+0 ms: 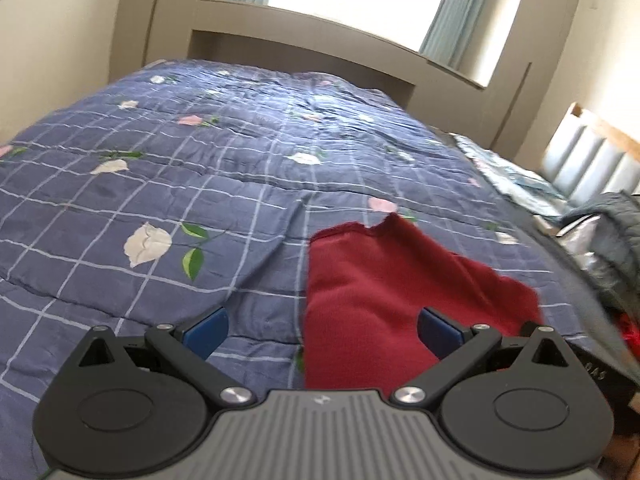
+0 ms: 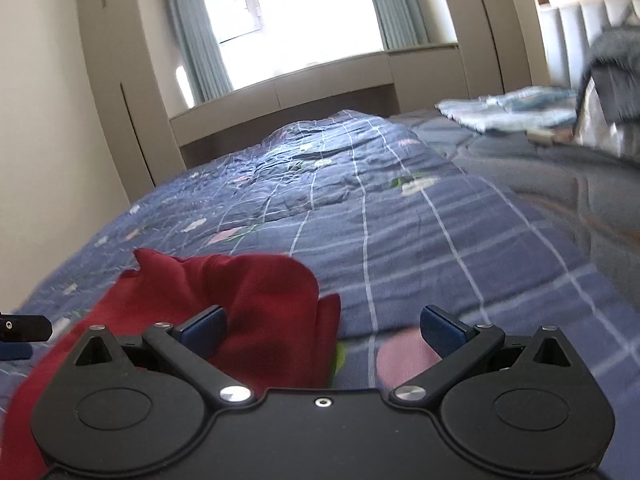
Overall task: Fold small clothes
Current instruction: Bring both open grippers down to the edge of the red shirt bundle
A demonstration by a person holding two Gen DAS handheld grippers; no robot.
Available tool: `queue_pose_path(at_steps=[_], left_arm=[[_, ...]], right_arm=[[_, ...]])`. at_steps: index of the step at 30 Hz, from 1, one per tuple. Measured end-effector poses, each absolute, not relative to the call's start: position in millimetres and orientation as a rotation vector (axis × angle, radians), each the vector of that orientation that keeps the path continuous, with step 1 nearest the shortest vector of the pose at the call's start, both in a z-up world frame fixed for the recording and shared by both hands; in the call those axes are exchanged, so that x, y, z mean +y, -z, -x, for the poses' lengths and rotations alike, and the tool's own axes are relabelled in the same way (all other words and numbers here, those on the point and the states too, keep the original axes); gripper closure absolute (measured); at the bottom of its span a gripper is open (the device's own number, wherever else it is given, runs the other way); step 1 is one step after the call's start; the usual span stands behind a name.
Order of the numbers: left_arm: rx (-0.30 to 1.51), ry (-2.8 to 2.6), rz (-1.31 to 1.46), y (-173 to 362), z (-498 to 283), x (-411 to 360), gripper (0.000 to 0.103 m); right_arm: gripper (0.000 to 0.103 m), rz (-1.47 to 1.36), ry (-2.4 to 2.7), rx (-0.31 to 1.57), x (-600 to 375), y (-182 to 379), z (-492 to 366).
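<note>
Lying on the bed: the small dark red knitted garment (image 1: 392, 296) is spread on the blue checked quilt with white and pink flowers (image 1: 200, 184), near the edge of the bed closest to the person, so both tools can reach it without stretching.
Garment shape: in the left wrist view it looks mostly flat, with an uneven far edge; in the right wrist view one part (image 2: 256, 292) is bunched up and raised, so it is not yet smooth enough for a clean fold, in my judgement.
Left gripper (image 1: 322, 330): its jaws are wide apart and hold nothing; it hovers low over the near part of the garment, the right blue pad (image 1: 438, 330) above red cloth and the left blue pad above bare quilt, as if placed to take the garment's left border.
Right gripper (image 2: 322, 330): its jaws are also wide apart and empty; the left pad is in front of the raised red fold, the right pad over quilt.
Why this placing: each tool stands at one side of the garment, which suits lifting two corners together.
Far corner of the bed: a pale blue folded pile (image 2: 512, 114) lies well apart, perhaps finished clothes.
</note>
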State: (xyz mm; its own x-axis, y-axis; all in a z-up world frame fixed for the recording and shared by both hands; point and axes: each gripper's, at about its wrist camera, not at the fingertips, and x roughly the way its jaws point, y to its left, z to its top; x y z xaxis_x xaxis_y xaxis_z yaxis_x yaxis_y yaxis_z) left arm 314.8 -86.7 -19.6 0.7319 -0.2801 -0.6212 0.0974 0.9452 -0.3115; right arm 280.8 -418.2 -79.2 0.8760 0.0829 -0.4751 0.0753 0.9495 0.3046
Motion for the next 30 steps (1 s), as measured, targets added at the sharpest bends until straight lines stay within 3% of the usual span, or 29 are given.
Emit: queue_pose_path(at_steps=[12,30], left_arm=[[0.880,0.349,0.398,50,-314,-64,0.001],[0.890,0.466,0.446,57,-314,-66,0.001]], right_arm=[[0.000,-0.493,-0.161,0.476,-416,85,-229],[0.000,-0.517,-0.179,0.503,-418,89,-235]])
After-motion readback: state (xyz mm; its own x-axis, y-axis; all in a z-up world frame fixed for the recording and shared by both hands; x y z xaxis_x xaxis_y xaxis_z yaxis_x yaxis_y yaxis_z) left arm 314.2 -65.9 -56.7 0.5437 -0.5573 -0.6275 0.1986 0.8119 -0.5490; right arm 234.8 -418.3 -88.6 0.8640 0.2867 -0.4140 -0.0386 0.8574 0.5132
